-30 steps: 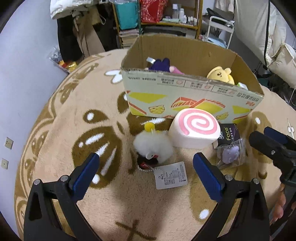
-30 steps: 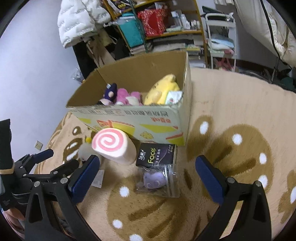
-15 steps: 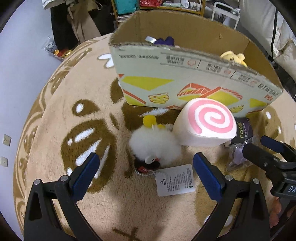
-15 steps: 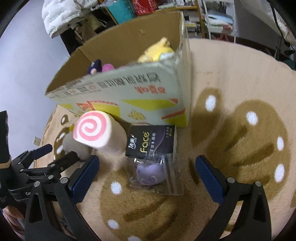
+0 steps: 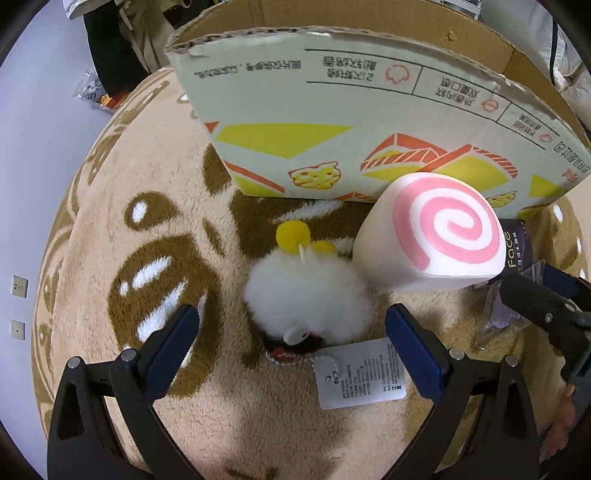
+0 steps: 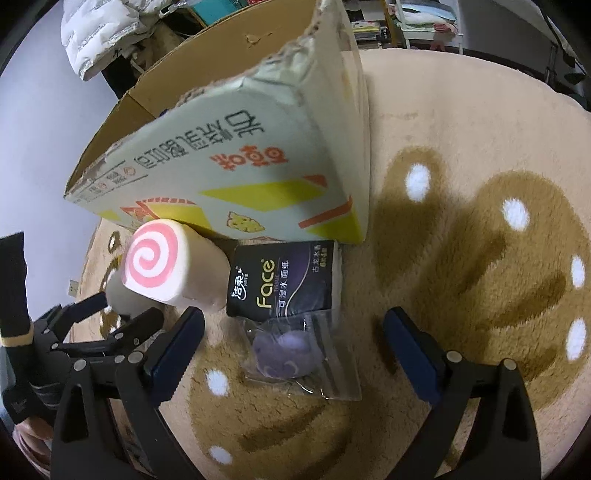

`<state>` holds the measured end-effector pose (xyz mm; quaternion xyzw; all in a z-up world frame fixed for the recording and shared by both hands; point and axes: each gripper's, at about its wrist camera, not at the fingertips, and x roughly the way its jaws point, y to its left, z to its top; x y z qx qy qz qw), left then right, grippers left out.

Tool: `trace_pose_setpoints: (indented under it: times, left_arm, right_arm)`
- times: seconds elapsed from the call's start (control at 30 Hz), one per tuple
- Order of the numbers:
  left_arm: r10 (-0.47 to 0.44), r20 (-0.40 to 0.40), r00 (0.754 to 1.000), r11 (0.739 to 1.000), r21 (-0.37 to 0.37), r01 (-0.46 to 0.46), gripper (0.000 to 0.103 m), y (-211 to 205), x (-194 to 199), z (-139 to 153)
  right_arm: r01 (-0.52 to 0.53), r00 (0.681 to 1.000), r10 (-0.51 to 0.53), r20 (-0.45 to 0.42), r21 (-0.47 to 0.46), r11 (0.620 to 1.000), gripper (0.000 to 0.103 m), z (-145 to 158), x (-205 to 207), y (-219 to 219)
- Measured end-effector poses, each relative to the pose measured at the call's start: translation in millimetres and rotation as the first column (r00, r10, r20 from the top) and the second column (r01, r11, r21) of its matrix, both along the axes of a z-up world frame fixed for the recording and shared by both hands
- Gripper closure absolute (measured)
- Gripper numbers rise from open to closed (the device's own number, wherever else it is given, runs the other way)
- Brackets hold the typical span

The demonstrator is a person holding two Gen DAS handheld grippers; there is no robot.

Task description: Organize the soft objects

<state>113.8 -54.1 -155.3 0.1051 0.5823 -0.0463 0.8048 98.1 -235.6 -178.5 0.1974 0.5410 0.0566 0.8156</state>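
A fluffy white plush [image 5: 308, 295] with yellow pompoms and a paper tag [image 5: 360, 373] lies on the rug in front of the cardboard box [image 5: 354, 122]. My left gripper [image 5: 295, 332] is open, low over the plush, its fingers on either side. A pink-swirl roll cushion [image 5: 439, 236] leans on the box beside it; it also shows in the right wrist view [image 6: 166, 269]. My right gripper [image 6: 293, 338] is open around a bagged purple plush [image 6: 282, 350], just below a black Face tissue pack [image 6: 282, 280].
The box [image 6: 236, 155] stands on a beige rug with brown patterns [image 6: 480, 258]. A white jacket [image 6: 99, 33] and shelves are behind it. The right gripper [image 5: 543, 310] shows at the right edge of the left wrist view.
Both grippers have come down and forward toward the rug. The white plush now sits between my left fingers, and the bagged purple plush between my right fingers. Both stay open.
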Motion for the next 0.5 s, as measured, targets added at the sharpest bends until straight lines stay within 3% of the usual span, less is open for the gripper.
trace_pose_setpoints:
  times: [0.2, 0.5]
  left_arm:
    - [0.003, -0.010, 1.000, 1.000, 0.023, -0.002, 0.003, 2, 7, -9]
    - [-0.027, 0.014, 1.000, 0.998, 0.058, 0.026, 0.010, -3, 9, -9]
  right_arm:
    - [-0.012, 1.000, 0.011, -0.016, -0.051, 0.999, 0.009, -1, 2, 12]
    - [0.007, 1.000, -0.008, -0.030, -0.025, 1.000, 0.010, -6, -7, 10]
